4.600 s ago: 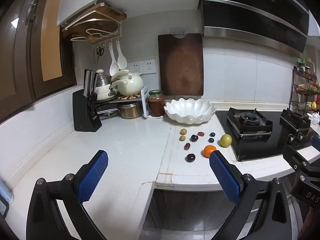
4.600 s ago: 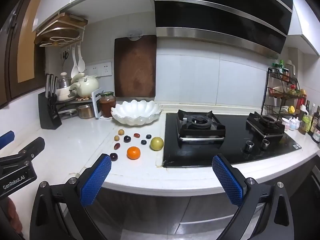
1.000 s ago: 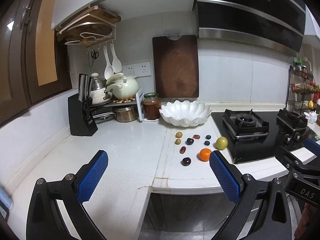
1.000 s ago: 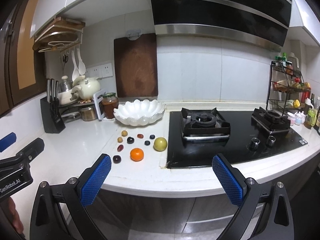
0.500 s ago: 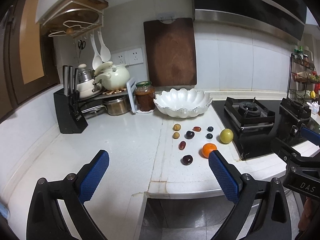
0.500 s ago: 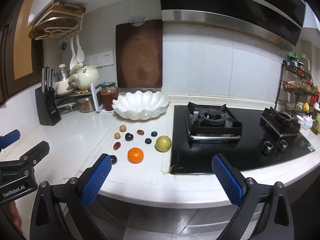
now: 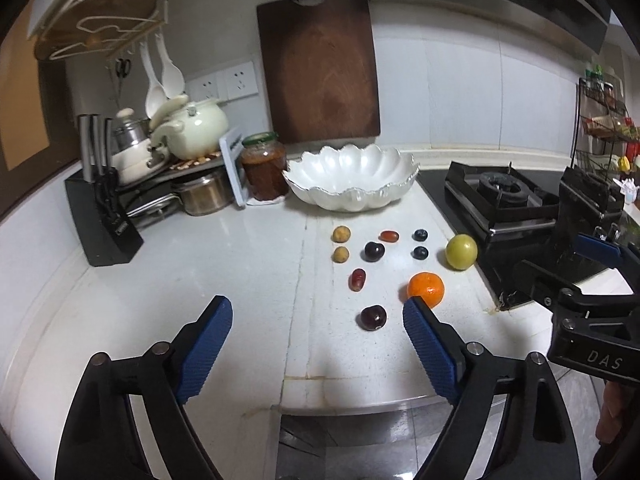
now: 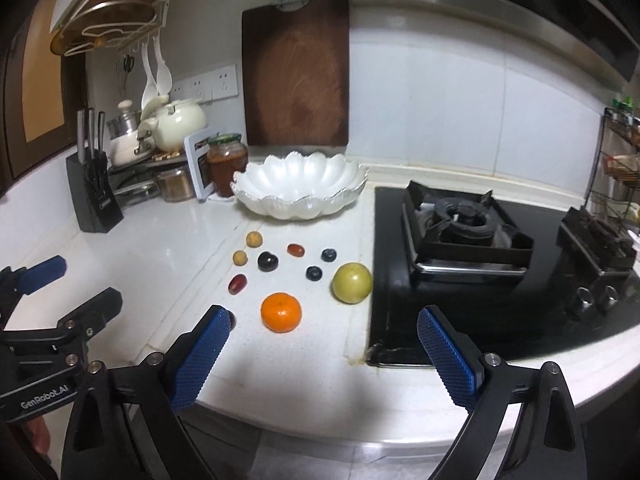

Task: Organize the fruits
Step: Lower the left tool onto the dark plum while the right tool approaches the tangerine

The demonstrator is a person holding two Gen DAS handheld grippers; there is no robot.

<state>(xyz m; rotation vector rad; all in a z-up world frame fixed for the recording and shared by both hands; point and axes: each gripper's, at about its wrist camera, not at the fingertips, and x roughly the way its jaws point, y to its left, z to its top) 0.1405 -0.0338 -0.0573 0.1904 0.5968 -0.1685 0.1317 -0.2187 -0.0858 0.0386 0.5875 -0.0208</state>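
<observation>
The left gripper (image 7: pixel 316 320) hangs over the counter (image 7: pixel 224 264) with its blue pads spread apart and nothing between them, though the jaws have just been closing a little. Far ahead of it to the left stands a knife block (image 7: pixel 102 220), and beyond that a shelf with a cream teapot (image 7: pixel 196 124) and a steel pot (image 7: pixel 204 196). Straight ahead, past the pads, sits a jar (image 7: pixel 265 172) and, just right of it, the white scalloped bowl (image 7: pixel 352 178), which holds no fruit. Between gripper and bowl the fruit lies loose on the counter: two tan berries (image 7: pixel 341 234), a dark plum (image 7: pixel 374 251), a red grape (image 7: pixel 358 279), a red date (image 7: pixel 389 235), two blueberries (image 7: pixel 420 235), and nearest the pads another dark plum (image 7: pixel 373 317). The orange (image 7: pixel 426 289) rests just beyond the left gripper's right pad, seemingly apart from it, though the angle makes that hard to judge. The green apple (image 7: pixel 461 251) lies further on, close to the stove (image 7: pixel 500 200). The right gripper (image 8: pixel 324 326) is likewise spread wide and empty, its jaws also having just been closing slightly. From its own view the orange (image 8: pixel 281 312) sits just ahead between the pads and nearer the left one, the apple (image 8: pixel 352 282) a little beyond, towards the right. The bowl (image 8: pixel 300 188) is well ahead, and the stove (image 8: pixel 468 232) fills the right. The left gripper's body (image 8: pixel 48 344) shows beside it at far left.
</observation>
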